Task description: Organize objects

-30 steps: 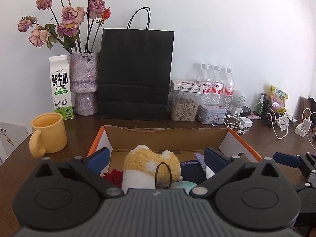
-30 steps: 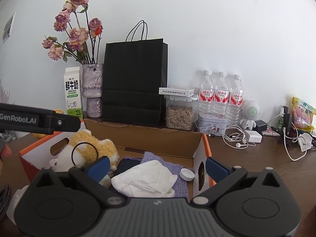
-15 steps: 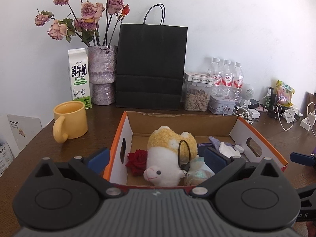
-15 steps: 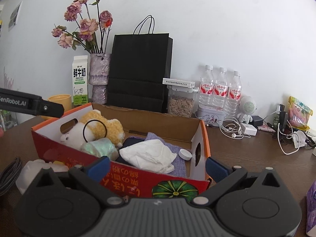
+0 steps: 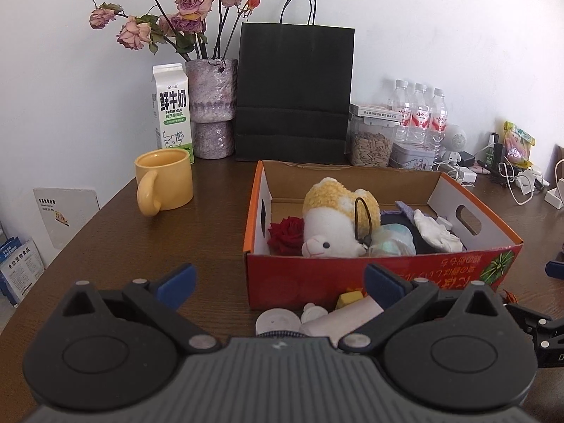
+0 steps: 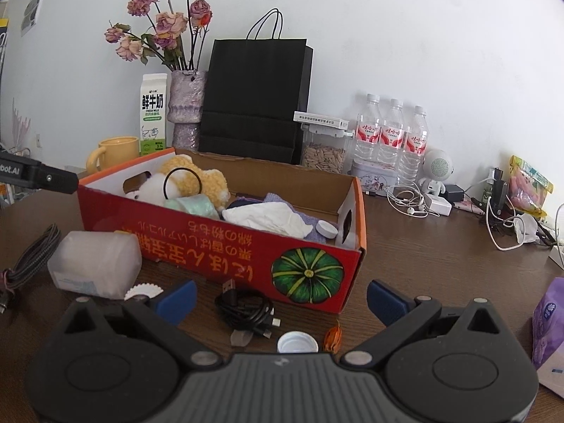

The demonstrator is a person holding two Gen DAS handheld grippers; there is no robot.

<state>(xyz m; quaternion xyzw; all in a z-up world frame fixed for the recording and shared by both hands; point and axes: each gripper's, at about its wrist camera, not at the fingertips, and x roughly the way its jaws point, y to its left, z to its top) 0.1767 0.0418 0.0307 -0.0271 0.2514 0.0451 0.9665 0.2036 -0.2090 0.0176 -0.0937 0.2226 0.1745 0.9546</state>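
Observation:
A red and orange cardboard box (image 5: 303, 278) (image 6: 225, 250) sits on the brown table. Inside it lie a yellow and white plush sheep (image 5: 335, 218) (image 6: 183, 179), a red rose (image 5: 287, 231), a crumpled white cloth (image 6: 268, 216) and a small white cap (image 6: 326, 227). In front of the box rest a translucent plastic bottle (image 6: 95, 268), a coiled black cable (image 6: 245, 308), a white cap (image 6: 297, 343) and a small orange scrap (image 6: 333, 338). My left gripper (image 5: 278, 282) is open, short of the box front. My right gripper (image 6: 280, 294) is open above the black cable.
A yellow mug (image 5: 164, 179), milk carton (image 5: 172, 109), vase of dried roses (image 5: 211, 105), black paper bag (image 5: 294, 95), seed jar (image 5: 372, 141) and water bottles (image 6: 391, 134) line the back. Chargers and white earphones (image 6: 409, 201) lie right. A braided cable (image 6: 28, 257) and purple pack (image 6: 550, 320) flank the front.
Both grippers have pulled back and up from over the box, so the box front and the loose items before it have come into view. Both stayed open.

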